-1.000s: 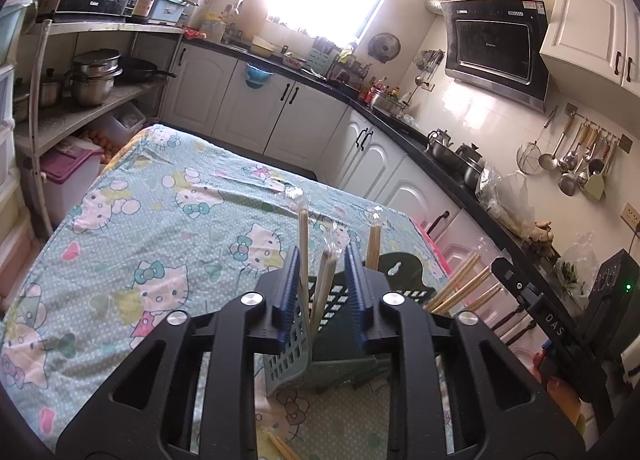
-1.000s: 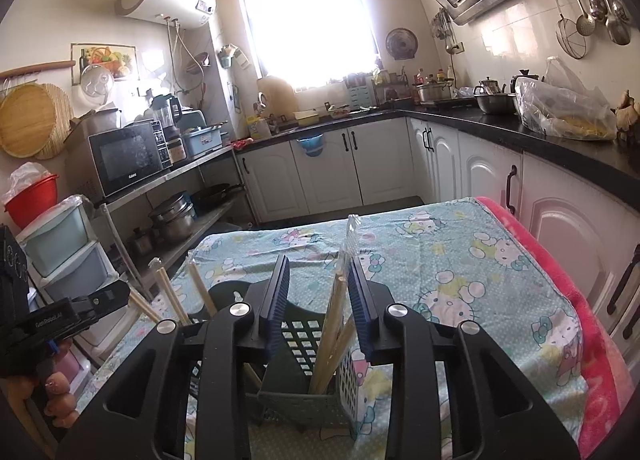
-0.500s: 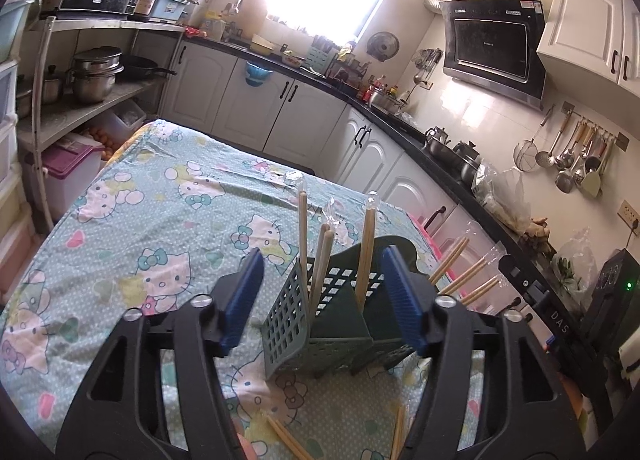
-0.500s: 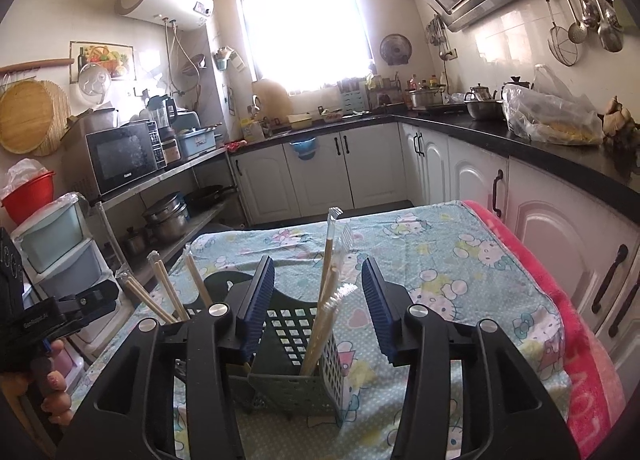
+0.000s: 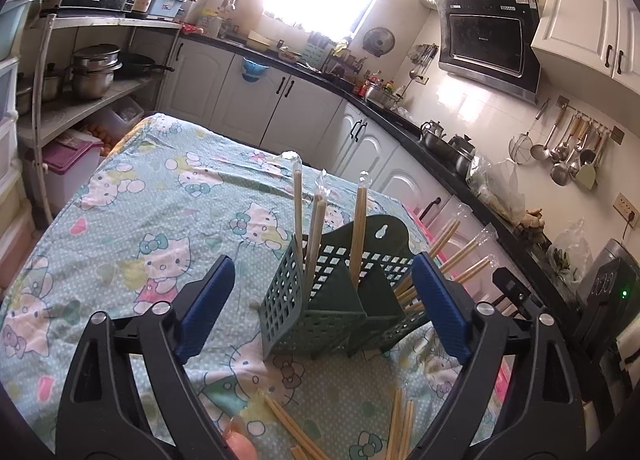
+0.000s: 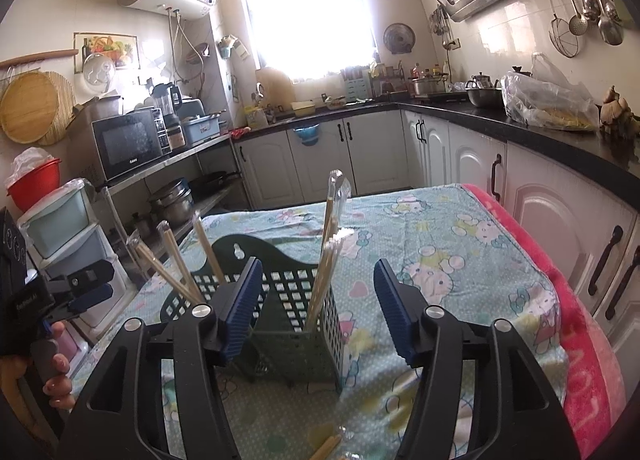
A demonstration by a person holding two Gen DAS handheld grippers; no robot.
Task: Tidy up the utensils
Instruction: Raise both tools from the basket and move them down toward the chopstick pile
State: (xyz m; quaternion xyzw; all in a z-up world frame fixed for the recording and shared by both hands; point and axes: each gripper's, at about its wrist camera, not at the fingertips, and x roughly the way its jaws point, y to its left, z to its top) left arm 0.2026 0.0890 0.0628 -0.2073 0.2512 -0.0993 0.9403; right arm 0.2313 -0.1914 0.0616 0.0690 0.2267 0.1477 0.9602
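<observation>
A: Why are both grippers empty?
B: Left gripper (image 5: 322, 308) and right gripper (image 6: 318, 308) jaws are opening; their chopsticks (image 5: 358, 228) now stand in the holder (image 5: 320, 300) just ahead.

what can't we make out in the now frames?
- Loose chopsticks on the tablecloth: left wrist view, cut off by the bottom edge, so no count.
- Bottom of the green holder: right wrist view, partly behind the right hand-held gripper, whose jaws are opening.
- Chopstick lower ends inside the holder: both views, hidden by its walls.
</observation>
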